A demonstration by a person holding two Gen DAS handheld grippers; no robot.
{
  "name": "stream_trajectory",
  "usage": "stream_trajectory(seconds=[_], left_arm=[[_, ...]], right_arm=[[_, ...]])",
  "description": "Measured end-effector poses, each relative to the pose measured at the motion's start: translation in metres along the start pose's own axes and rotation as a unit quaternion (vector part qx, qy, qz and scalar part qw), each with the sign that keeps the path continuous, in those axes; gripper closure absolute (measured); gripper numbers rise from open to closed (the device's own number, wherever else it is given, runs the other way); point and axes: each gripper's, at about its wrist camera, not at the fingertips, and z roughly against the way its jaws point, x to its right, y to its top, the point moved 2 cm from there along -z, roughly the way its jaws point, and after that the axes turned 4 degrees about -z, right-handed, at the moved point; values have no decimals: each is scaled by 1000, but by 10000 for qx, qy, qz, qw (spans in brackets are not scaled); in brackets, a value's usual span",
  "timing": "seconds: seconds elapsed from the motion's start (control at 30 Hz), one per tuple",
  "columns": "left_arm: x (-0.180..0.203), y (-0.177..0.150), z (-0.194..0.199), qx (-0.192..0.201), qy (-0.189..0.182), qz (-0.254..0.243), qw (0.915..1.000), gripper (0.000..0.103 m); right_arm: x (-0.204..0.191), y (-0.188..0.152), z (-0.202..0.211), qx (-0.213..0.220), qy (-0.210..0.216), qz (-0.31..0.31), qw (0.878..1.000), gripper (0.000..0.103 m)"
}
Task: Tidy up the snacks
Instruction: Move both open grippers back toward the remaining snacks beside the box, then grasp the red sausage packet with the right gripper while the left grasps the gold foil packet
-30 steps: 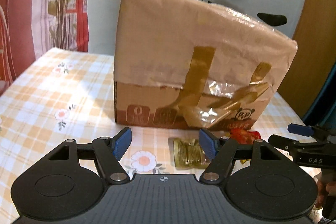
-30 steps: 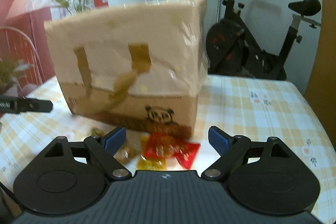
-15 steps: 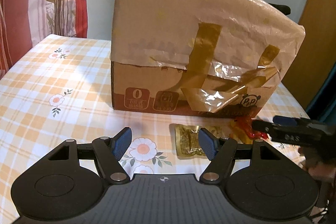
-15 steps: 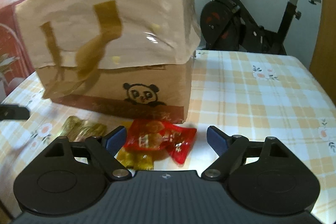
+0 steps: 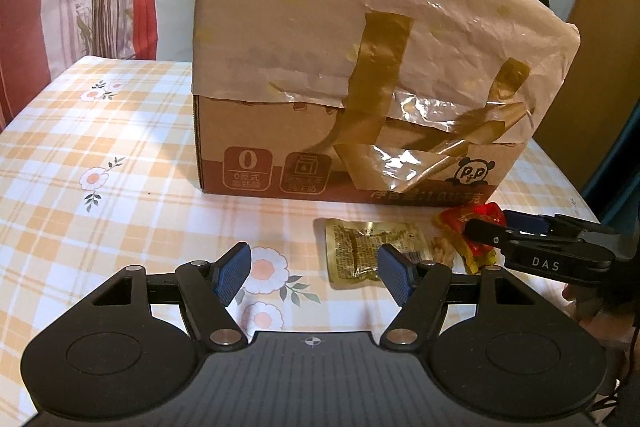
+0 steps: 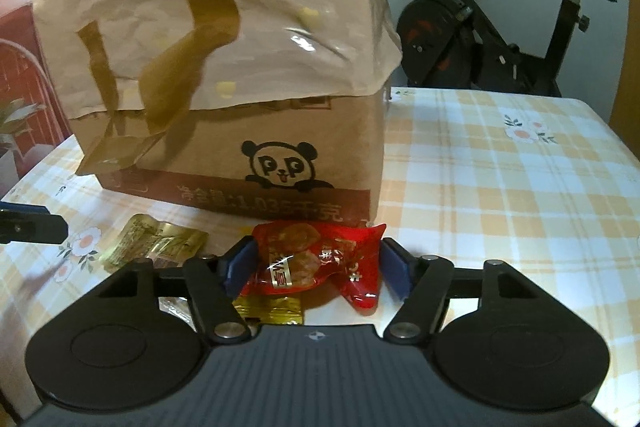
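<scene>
Your right tool (image 6: 316, 267), jaws parted around the red snack packet (image 6: 316, 261) before the cardboard box (image 6: 240, 131), should close squarely mid-packet, while your left tool (image 5: 314, 273) hovers unclenched.

The counter (image 5: 100, 147) is covered in an orange, yellow and white check printed with white flowers with peach centres. The cardboard box (image 5: 280, 131) is brown with a dark red band and a black-and-white panda print (image 6: 282, 167); it is wrapped in pale tan paper (image 5: 300, 7) fixed with olive-brown tape (image 5: 380, 67). One snack packet (image 6: 320, 259) is red, another (image 5: 368, 247) is gold, and a yellow one (image 6: 272, 309) is seen beneath the red. Both claws (image 5: 314, 277) (image 6: 318, 269) are black with blue pads (image 5: 234, 273).
</scene>
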Motion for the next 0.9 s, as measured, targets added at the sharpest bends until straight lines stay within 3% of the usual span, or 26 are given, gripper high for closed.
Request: stream_trajectory(seconds=[0.13, 0.2, 0.43, 0.67, 0.73, 0.77, 0.9], left_arm=[[-1, 0, -1, -27, 28, 34, 10000, 31], [0, -1, -1, -30, 18, 21, 10000, 31], [0, -1, -1, -32, 3, 0, 10000, 31], [0, -1, -2, -74, 11, 14, 10000, 31], [1, -2, -5, -113, 2, -12, 9999, 31], [2, -2, -8, -143, -3, -44, 9999, 31], [8, 0, -22, -275, -120, -165, 9994, 31]], right_arm=[[-1, 0, -1, -7, 37, 29, 10000, 35], [0, 1, -5, -96, 110, -40, 9999, 28], [-4, 0, -7, -128, 138, 117, 9998, 25], [-14, -4, -2, -22, 123, 378, 9992, 36], [-17, -6, 2, 29, 125, 477, 9988, 41], [-18, -7, 4, 77, 157, 501, 9986, 50], [-18, -8, 5, 97, 266, 541, 9981, 52]])
